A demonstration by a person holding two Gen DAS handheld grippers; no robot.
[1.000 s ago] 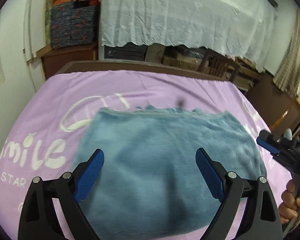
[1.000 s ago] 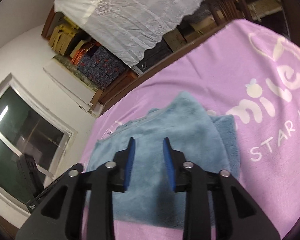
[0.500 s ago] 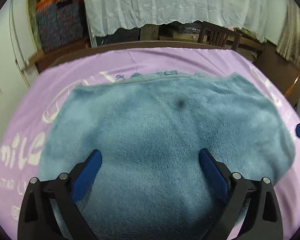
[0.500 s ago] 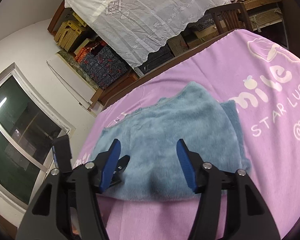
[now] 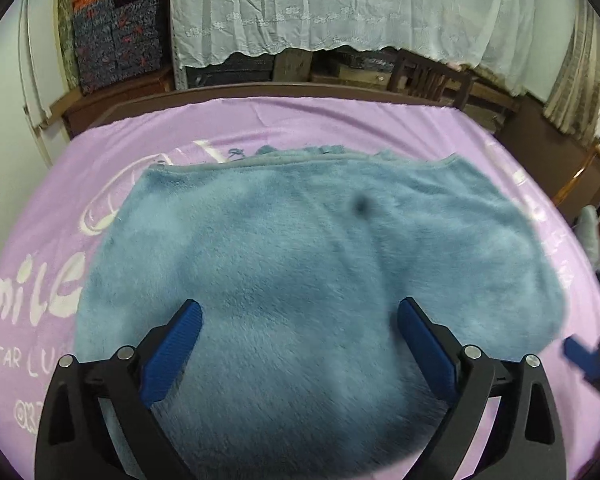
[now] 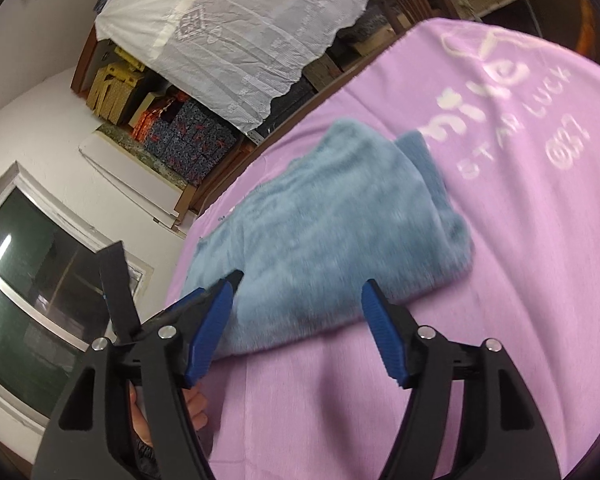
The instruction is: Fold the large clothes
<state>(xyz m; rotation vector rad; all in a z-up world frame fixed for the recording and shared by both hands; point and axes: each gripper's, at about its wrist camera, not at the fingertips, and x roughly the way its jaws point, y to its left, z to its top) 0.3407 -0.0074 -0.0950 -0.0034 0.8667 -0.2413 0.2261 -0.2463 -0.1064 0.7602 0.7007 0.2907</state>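
Observation:
A fluffy blue garment [image 5: 308, 280] lies folded flat on the purple blanket [image 5: 284, 124]. It also shows in the right wrist view [image 6: 332, 236], with a second layer peeking out at its far right edge. My left gripper [image 5: 300, 332] is open and empty, low over the garment's near part. My right gripper [image 6: 298, 308] is open and empty, above the garment's near edge. The right gripper's blue pad [image 5: 580, 354] shows at the right of the left wrist view. The left gripper [image 6: 196, 312] shows at the left of the right wrist view.
The purple blanket [image 6: 520, 240] with white lettering covers the table. Behind it stand shelves under a white lace cloth [image 5: 340, 4], patterned boxes [image 5: 116, 40] and a wooden chair [image 5: 432, 80]. A window [image 6: 32, 292] is at the left.
The right gripper opened wide and drew back toward the garment's near edge. The left gripper moved forward over the garment and stayed open.

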